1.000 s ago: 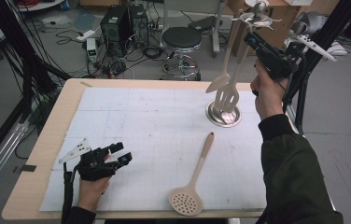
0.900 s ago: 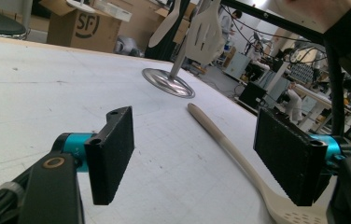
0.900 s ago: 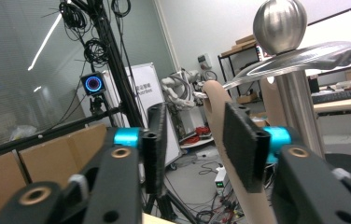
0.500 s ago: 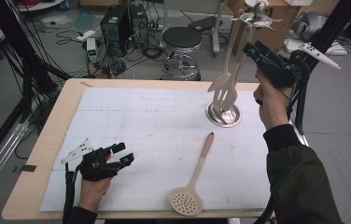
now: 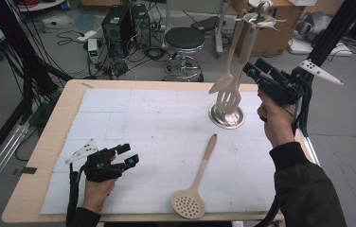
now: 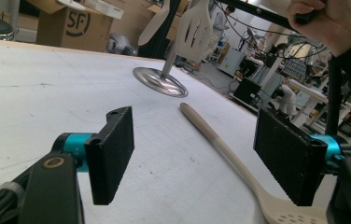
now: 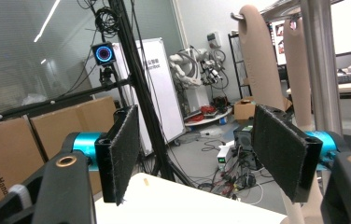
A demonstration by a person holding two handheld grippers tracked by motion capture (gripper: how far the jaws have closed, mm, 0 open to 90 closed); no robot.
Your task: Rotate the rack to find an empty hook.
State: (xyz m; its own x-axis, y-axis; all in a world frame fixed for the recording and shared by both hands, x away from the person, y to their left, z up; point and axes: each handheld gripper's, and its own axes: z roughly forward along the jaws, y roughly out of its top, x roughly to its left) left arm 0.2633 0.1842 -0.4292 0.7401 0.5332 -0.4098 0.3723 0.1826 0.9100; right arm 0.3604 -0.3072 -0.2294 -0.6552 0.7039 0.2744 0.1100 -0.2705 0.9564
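Right hand-held gripper point(image 5: 255, 72) sits beside the handles of the slotted spatula point(image 5: 229, 98) and spoon point(image 5: 222, 84) hanging on the rack point(image 5: 226, 115); its jaws have just been opening, now apart with nothing between them. Left hand-held gripper point(image 5: 128, 155) rests on the worktop point(image 5: 48, 142), jaws apart, empty. Skimmer point(image 5: 196, 187) lies flat near the front edge.

Beige slotted spatula point(image 5: 229, 97) hangs upright from the rack point(image 5: 226, 116).

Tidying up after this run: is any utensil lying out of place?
One: the skimmer lies flat on the white mat, while the slotted spatula and spoon hang from the rack.
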